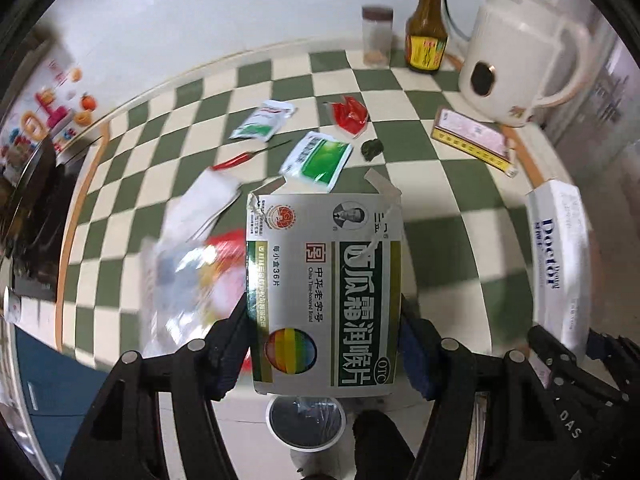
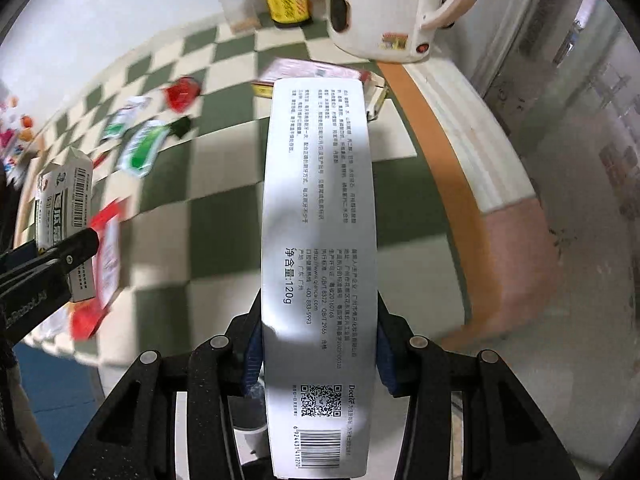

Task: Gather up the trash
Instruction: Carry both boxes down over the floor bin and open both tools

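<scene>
Both grippers tilt steeply down over the checkered table [image 1: 452, 200]: left gripper [image 1: 324, 320] clamps a silver-green lozenge box [image 1: 324, 292], right gripper [image 2: 320, 344] clamps a long white toothpaste box [image 2: 320, 220].

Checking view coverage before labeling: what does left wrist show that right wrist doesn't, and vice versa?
Left wrist only: the printed front of the lozenge box clamped in the left gripper, a red chili on the checkered table, a small round bin below.

Right wrist only: the back panel of the toothpaste box with barcode, held in the right gripper, and the table's orange edge strip.

Both: the two boxes, green sachets, red wrapper, sauce bottle, white kettle.
</scene>
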The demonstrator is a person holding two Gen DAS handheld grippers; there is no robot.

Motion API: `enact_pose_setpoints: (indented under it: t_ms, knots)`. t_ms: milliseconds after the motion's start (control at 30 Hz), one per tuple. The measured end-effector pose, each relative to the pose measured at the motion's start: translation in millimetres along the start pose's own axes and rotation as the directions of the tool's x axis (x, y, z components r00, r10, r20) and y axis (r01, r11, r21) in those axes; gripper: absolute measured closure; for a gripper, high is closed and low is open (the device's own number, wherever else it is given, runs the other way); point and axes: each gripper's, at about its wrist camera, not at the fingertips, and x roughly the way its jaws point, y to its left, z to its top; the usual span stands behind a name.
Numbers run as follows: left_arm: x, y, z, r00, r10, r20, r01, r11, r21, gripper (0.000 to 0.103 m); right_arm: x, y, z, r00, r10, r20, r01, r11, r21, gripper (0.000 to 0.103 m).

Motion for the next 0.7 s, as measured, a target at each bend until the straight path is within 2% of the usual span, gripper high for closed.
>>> enact_pose_setpoints:
  t_ms: [133, 200, 333, 400, 467, 633, 700]
  knots:
    - [-31.2, 51.1, -60.5, 0.999, -0.022, 0.032, 0.023, 1.0, -0.018, 0.04, -35.9, 34.4, -64.6, 0.999, 0.019, 0.035, -0.018, 0.999, -0.037, 0.055]
    - [-37.5, 70.8, -91.3, 0.999, -0.036, 0.023, 0.037, 0.999, -0.026, 0.04, -53.0, 37.0, -102.1, 0.999, 0.035, 0.032, -0.034, 0.999, -0.035, 0.055]
    - [-29.7, 101.1, -163.3, 0.997, -0.041, -0.06, 0.038, 0.998, -0.042, 0.04, -63.9, 52.8, -188.2, 0.996, 0.083, -0.016, -0.084, 0.996, -0.026, 0.055]
    - [-10.0, 109.9, -195.8, 0.992, -0.036, -0.124, 0.031, 0.998, -0.048, 0.04, -50.8, 64.3, -233.2, 0.991, 0.103, -0.087, -0.105, 0.994, -0.02, 0.055]
    - [15.2, 115.1, -219.8, 0.982, -0.032, -0.186, 0.023, 0.998, -0.05, 0.04, -30.1, 70.9, -263.5, 0.983, 0.108, -0.15, -0.113, 0.993, -0.029, 0.055]
    - [114.8, 119.6, -282.2, 0.943, -0.031, -0.331, 0.009, 0.998, -0.069, 0.04, 52.0, 83.9, -333.8, 0.947, 0.108, -0.302, -0.121, 0.992, -0.026, 0.055]
    - [161.7, 117.8, -302.5, 0.924, -0.042, -0.38, 0.012, 0.997, -0.082, 0.04, 99.3, 89.5, -360.7, 0.924, 0.114, -0.364, -0.133, 0.991, -0.028, 0.055]
